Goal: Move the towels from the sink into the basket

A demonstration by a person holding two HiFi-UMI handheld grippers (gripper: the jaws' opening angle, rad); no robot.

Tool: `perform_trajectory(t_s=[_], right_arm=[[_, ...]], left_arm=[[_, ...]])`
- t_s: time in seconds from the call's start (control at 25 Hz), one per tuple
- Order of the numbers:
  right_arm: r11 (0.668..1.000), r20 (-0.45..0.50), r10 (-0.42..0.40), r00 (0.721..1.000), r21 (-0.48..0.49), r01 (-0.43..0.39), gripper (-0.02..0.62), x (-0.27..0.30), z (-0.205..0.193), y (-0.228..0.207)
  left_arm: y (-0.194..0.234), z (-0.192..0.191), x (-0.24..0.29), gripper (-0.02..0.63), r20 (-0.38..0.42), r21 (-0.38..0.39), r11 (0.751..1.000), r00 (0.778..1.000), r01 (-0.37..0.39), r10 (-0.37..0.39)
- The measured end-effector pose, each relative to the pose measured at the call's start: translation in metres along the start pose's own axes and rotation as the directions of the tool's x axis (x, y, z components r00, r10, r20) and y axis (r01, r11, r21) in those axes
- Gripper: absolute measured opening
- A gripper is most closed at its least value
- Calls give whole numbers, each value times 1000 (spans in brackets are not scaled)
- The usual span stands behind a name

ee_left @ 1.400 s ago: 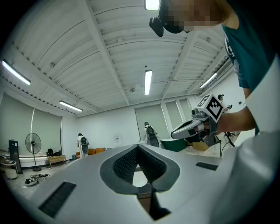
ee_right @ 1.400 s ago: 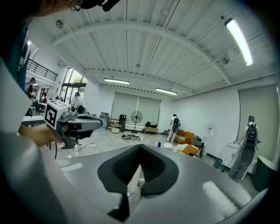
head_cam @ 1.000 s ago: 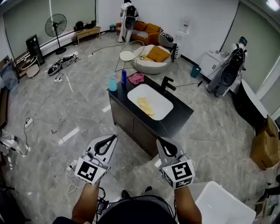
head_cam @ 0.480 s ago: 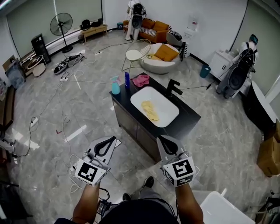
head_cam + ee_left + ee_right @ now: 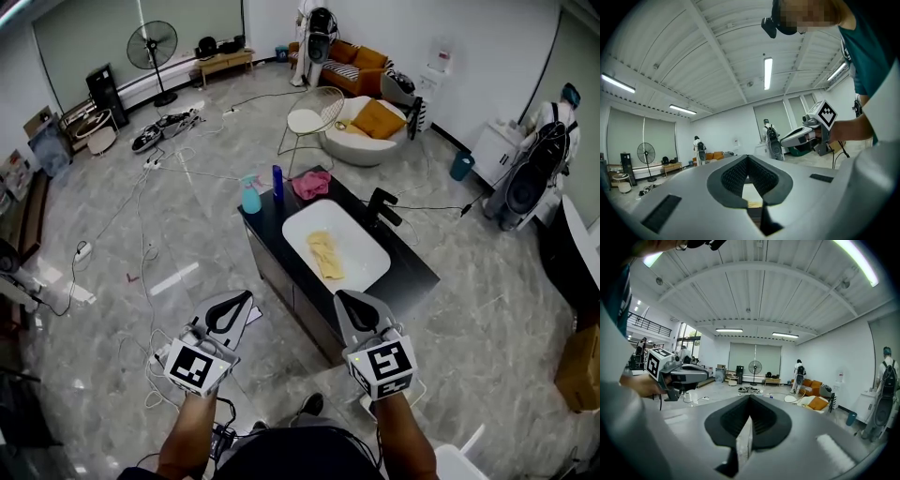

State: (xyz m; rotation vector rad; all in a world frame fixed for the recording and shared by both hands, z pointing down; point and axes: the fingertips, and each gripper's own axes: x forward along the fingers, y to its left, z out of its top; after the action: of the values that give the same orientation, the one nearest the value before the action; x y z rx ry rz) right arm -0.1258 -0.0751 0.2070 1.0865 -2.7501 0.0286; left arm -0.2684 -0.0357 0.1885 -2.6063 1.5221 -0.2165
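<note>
Cables (image 5: 197, 174) across floor (image 5: 103, 319); teal bottle (image 5: 250, 198), pink cloth (image 5: 311, 184) beside sink (image 5: 364, 246)

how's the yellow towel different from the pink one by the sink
Colour: the pale yellow cloth towel against the pink cloth towel.
Place: the yellow towel lies inside the white sink basin; the pink towel sits outside it on the black countertop, near the dark blue bottle.
Pose: the yellow towel is stretched out long; the pink towel is bunched in a heap.
Both are loose, rumpled cloths on the same vanity.
</note>
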Motion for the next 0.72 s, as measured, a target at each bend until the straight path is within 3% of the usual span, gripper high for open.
perform_trajectory(t_s=[0.28,0.72], right_arm=[[999,17,27,999,19,-27,9,6,-5,-49],[998,-3,-11,1000,54,11,9,17,-24,-92]], left_arm=[[-8,5,46,6,-27,25,999,999,-21,21],[-5,-8,100,5,-46,31,999,998,33,-31]])
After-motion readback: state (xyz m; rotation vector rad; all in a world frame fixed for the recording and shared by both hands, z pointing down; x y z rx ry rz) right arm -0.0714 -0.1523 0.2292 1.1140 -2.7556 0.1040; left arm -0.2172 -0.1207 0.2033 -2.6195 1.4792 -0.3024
